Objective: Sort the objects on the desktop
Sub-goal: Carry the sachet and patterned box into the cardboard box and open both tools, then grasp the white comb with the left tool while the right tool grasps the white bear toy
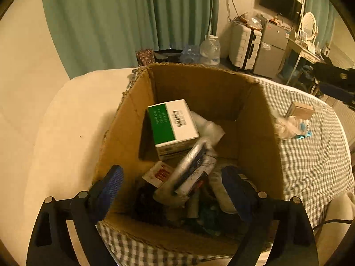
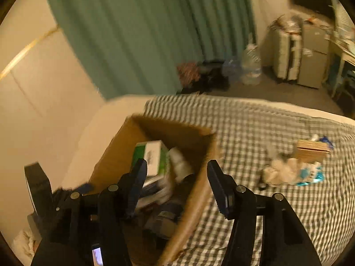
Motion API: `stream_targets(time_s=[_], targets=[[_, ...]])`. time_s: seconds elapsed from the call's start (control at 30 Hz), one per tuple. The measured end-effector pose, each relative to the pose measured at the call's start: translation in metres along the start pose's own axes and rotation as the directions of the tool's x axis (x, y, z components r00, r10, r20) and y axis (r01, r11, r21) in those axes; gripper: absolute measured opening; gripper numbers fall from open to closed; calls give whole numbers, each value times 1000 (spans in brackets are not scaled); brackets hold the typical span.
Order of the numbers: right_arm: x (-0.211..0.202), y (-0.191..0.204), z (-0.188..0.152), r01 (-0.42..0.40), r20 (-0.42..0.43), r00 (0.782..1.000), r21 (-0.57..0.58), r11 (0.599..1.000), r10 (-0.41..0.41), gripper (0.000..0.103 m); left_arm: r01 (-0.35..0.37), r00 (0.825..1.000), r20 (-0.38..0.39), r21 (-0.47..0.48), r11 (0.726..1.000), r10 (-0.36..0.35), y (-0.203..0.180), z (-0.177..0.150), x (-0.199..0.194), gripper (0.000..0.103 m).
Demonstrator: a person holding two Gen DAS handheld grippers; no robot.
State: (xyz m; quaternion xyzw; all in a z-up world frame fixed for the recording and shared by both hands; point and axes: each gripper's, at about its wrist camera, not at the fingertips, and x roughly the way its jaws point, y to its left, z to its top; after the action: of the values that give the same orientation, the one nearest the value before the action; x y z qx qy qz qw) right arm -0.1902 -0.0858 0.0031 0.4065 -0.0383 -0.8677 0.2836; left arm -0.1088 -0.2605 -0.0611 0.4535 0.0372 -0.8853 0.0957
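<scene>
Below the spread, empty left gripper (image 1: 173,186), packets (image 1: 190,173) lie inside the cardboard box (image 1: 255,133).

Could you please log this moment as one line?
left gripper: open over cardboard box | right gripper: open, empty | wooden block: on checked cloth

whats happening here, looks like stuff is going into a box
A person with a gripper in each hand is sorting odds and ends into a cardboard box on a checked cloth. Both the left gripper and right gripper hang open over the box with nothing between their fingers. Inside lie a green-and-white carton, a silvery packet and other items. A small wooden box and some wrappers remain out on the cloth.
</scene>
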Motion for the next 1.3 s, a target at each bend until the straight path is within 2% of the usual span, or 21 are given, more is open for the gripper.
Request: stream_targets(time_s=[0.1, 0.17, 0.23, 0.3, 0.37, 0.43, 0.57, 0.67, 0.8, 0.9, 1.0, 1.07, 1.17, 1.3], targets=[[-40, -29, -5, -2, 90, 996, 38, 999, -2, 61, 19, 1000, 12, 10, 1000, -19, -19, -2, -14, 94], [-70, -52, -8, 58, 150, 987, 51, 997, -65, 82, 36, 999, 21, 0, 999, -36, -35, -1, -23, 98], [-97, -76, -12, 122, 216, 967, 66, 990, -133, 88, 83, 996, 25, -55, 995, -81, -52, 0, -30, 99], [-115, -96, -16, 150, 241, 957, 75, 986, -164, 89, 131, 991, 12, -112, 985, -130, -73, 0, -33, 101], [-130, -122, -24, 179, 227, 955, 74, 981, -192, 90, 167, 986, 11, -128, 978, -167, -95, -2, -34, 101], [-137, -142, -32, 211, 211, 951, 82, 974, -224, 90, 183, 983, 8, -107, 977, -183, -126, -5, -32, 101], [-144, -195, -61, 259, 202, 939, 121, 958, -279, 91, 160, 987, 13, -21, 987, -159, -185, -9, -17, 101], [-133, -232, -80, 269, 173, 938, 181, 946, -300, 91, 141, 990, -7, 32, 990, -141, -221, -11, 6, 102], [-109, -275, -101, 210, 150, 953, 299, 931, -263, 91, 138, 990, -46, 46, 989, -136, -252, -9, 43, 102], [-89, -290, -114, 201, 146, 954, 335, 920, -262, 91, 89, 996, -17, 27, 996, -89, -261, -2, 64, 102], [-60, -292, -119, 231, 134, 952, 285, 930, -277, 91, 62, 998, 4, -51, 997, -62, -257, 8, 79, 102], [-40, -293, -112, 231, 104, 959, 257, 939, -264, 91, 48, 999, -3, -81, 996, -49, -257, 18, 93, 102], [-13, -294, -100, 221, 81, 966, 232, 947, -245, 91, 33, 999, -16, -72, 997, -35, -260, 36, 115, 102], [25, -290, -83, 211, 76, 970, 198, 957, -230, 91, 48, 998, -43, -65, 997, -51, -261, 60, 144, 102]])
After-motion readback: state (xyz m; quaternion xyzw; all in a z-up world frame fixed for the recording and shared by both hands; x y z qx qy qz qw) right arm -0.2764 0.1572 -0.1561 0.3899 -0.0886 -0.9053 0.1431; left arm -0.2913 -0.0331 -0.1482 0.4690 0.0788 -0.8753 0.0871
